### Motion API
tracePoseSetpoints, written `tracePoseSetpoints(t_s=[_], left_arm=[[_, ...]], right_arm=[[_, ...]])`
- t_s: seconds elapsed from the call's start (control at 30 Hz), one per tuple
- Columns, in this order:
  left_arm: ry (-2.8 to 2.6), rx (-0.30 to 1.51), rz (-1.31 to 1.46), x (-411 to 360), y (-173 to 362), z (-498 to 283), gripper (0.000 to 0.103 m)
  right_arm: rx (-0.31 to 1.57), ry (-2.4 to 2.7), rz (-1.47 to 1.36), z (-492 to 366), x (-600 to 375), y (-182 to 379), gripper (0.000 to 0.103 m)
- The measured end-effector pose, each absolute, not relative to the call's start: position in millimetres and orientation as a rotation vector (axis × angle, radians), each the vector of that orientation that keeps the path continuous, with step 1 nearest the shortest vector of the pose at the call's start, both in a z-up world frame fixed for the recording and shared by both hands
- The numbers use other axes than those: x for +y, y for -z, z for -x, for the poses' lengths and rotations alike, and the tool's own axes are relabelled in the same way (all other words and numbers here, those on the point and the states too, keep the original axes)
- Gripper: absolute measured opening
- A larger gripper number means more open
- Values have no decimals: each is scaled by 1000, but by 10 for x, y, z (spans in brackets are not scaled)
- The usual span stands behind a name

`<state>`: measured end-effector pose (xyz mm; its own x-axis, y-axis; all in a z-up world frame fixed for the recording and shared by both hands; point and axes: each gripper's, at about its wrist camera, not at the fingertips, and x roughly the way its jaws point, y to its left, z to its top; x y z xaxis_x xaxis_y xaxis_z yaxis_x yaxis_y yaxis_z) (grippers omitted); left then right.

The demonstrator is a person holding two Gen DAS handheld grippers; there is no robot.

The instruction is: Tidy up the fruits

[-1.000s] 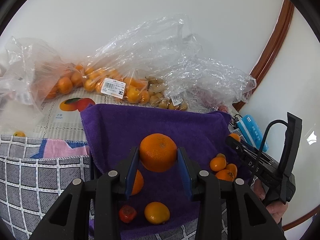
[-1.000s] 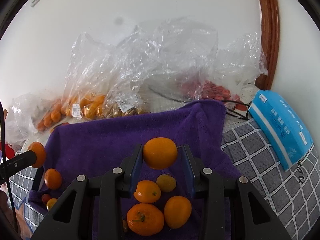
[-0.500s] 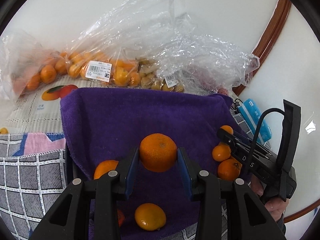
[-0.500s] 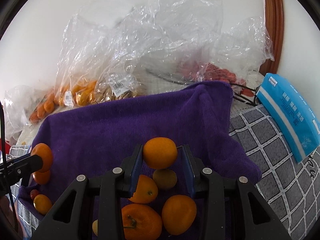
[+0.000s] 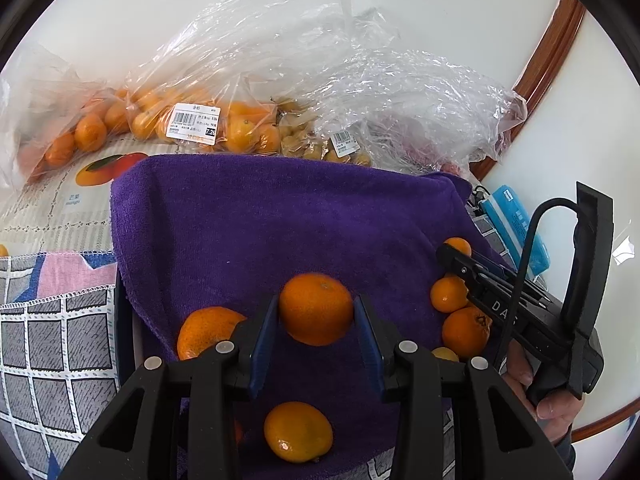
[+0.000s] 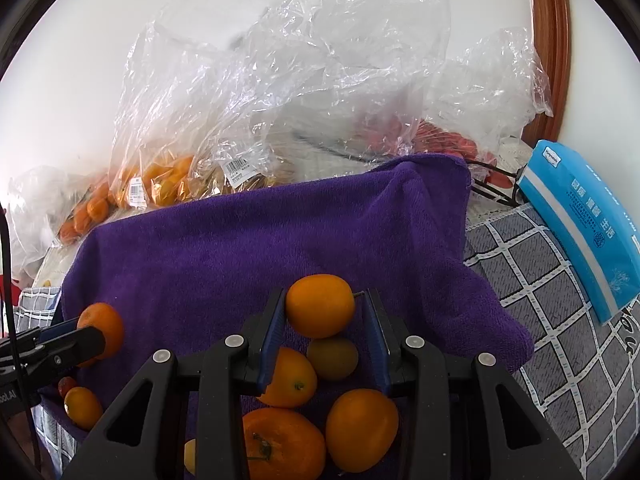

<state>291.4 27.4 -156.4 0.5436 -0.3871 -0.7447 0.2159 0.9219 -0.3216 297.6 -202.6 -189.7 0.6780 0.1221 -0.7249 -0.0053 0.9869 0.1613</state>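
A purple towel (image 5: 280, 224) bears orange tangerines (image 5: 298, 432); the cloth (image 6: 560, 320) beneath is grey with white checks; the tissue pack (image 6: 580, 224) is blue.

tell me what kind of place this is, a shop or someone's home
Most likely a home after a grocery run: price-labelled plastic bags of oranges lie against a wall, loose fruit sits on a purple towel over a checked cloth, beside a blue tissue pack.

A purple terry towel (image 6: 248, 248) lies on a grey checked cloth (image 6: 560, 320). Clear plastic bags of fruit (image 6: 168, 176) sit behind it; a blue tissue pack (image 6: 576, 220) lies to its right.
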Motion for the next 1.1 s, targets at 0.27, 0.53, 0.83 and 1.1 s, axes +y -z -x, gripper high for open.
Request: tracePoseSetpoints(t_s=[0.27, 0.53, 0.83, 1.1], left_arm=[[342, 923, 204, 336, 1438, -2803, 52], [319, 864, 238, 433, 1045, -2376, 60], [258, 791, 209, 449, 646, -1618, 76], [193, 741, 179, 448, 507, -990, 90]], right_arm=[[831, -72, -160, -2938, -2047, 1825, 45], [793, -51, -112, -2563, -2001, 1341, 54], [780, -40, -87, -1774, -2055, 814, 63], [733, 19, -66, -1026, -2132, 633, 84]])
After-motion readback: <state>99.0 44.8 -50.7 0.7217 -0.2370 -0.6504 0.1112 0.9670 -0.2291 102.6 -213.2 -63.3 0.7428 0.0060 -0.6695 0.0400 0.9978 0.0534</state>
